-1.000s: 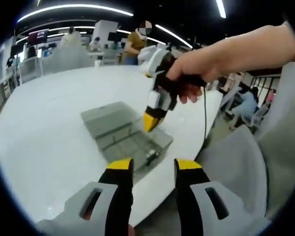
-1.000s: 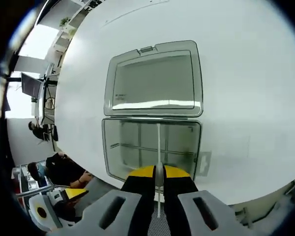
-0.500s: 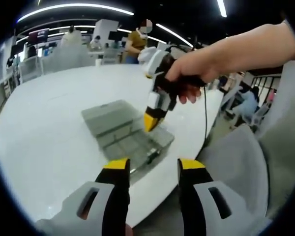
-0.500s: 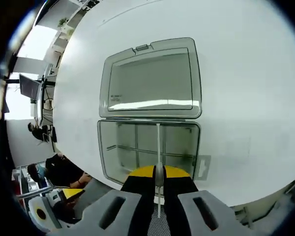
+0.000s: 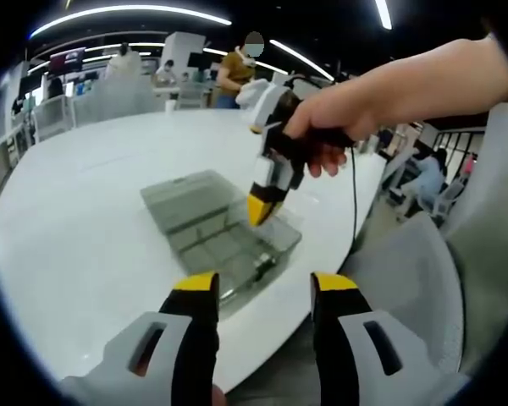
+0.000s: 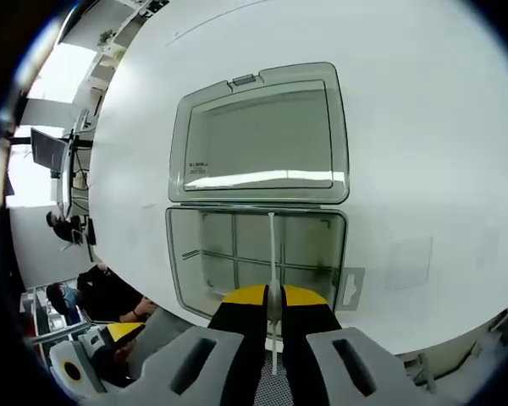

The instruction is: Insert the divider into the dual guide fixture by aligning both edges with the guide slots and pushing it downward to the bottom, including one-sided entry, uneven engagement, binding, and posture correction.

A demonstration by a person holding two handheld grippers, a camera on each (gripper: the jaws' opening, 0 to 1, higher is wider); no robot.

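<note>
Two grippers are at work over a white table, and going left to right the left gripper comes first: its yellow-tipped jaws stand well apart, released and holding nothing, hanging near the table's near edge, short of the fixture. To the right of it in the left gripper view, the right gripper is held by a hand and points down into the clear plastic box, its tips clenched together.

In the right gripper view the box lies open: its lid is laid flat on the far side, and the tray, the dual guide fixture, sits on the near side with cross partitions already inside. The right gripper has its jaws pinched on the near end of the divider, a thin white strip that runs from the jaws toward the far wall of the tray, roughly down its middle.

I judge the step in hand to be the entry: the divider is over or just within the tray, and how deep it sits cannot be told. Whether both ends are in their slots is also too small to see. The next move probably calls for levelling the strip so both edges meet their guides together, then a straight push down, easing back and re-squaring if one end binds. The free left gripper could steady the tray.
</note>
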